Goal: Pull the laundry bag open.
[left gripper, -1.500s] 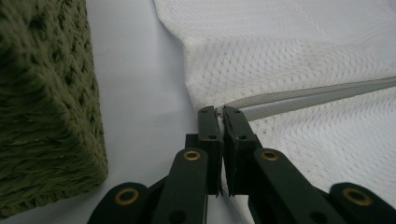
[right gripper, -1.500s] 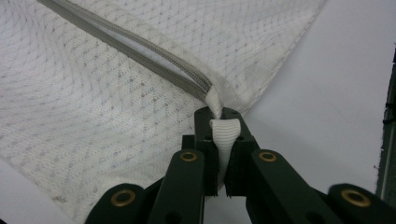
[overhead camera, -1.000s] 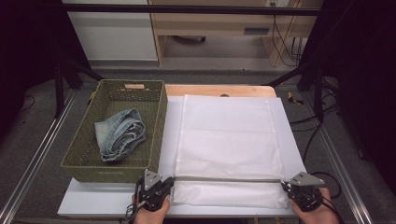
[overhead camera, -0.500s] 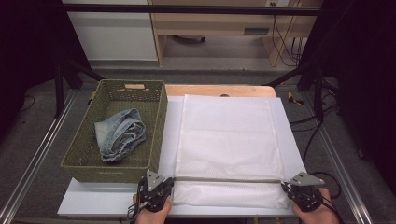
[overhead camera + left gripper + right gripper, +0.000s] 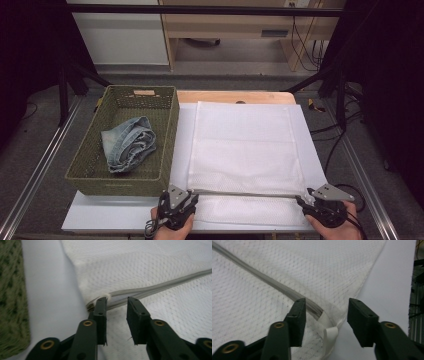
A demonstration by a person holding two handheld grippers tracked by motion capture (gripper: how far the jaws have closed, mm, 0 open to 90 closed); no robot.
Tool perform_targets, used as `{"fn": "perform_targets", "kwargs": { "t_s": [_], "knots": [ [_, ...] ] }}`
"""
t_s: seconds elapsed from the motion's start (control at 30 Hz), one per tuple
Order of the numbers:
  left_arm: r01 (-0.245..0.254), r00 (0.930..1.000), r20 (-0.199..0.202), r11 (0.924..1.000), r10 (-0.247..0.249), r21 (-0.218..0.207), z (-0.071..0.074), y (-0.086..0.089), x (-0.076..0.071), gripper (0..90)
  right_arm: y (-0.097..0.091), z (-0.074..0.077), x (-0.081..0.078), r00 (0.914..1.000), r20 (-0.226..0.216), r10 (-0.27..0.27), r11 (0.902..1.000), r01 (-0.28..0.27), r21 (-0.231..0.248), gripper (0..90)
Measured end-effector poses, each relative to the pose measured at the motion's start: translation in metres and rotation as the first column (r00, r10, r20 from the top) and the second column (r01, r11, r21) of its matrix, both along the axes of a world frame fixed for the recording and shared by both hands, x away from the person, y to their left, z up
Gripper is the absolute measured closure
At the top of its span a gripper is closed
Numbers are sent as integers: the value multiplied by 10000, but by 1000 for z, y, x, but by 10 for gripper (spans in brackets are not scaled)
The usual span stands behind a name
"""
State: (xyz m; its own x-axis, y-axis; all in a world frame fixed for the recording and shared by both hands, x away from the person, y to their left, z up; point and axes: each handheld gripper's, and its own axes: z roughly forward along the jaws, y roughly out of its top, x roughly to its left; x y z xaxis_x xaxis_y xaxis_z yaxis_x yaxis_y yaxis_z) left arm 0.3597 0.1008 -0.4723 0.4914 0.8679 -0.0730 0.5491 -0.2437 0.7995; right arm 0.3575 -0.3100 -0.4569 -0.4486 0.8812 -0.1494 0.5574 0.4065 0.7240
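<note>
Both grippers — left gripper (image 5: 116, 308), right gripper (image 5: 326, 312) — just opened, nothing pinched; zipper edge (image 5: 245, 193) of mesh laundry bag (image 5: 245, 145) freed — could spring back, spoiling the fold.

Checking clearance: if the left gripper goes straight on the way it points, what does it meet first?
Probably the zipper band of the white mesh bag. The left gripper, jaws just opened, has that band's end between its tips, unpinched. Depth is unclear, but nothing else lies nearer.
</note>
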Motion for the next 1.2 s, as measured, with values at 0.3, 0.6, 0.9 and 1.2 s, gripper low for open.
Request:
{"fn": "perform_targets", "kwargs": {
  "t_s": [0.3,0.6,0.9,1.2],
  "knots": [
    [1731,9840,428,9849,-1730,18,15,-34,5,411,9,10,2,9947,1031,11,9989,-60,470,162],
    [2919,9559,396,9562,-2909,-232,49,-53,34,136,24,8,8,9928,1108,445,9982,-486,346,85],
    [2766,9606,384,9605,-2753,-322,68,-38,59,102,31,10,14,9922,1177,413,9978,-471,463,170],
    [2873,9547,1012,9555,-2800,-665,75,-24,62,109,48,12,19,9885,1081,1057,9893,-1155,888,220]
  ]
}}
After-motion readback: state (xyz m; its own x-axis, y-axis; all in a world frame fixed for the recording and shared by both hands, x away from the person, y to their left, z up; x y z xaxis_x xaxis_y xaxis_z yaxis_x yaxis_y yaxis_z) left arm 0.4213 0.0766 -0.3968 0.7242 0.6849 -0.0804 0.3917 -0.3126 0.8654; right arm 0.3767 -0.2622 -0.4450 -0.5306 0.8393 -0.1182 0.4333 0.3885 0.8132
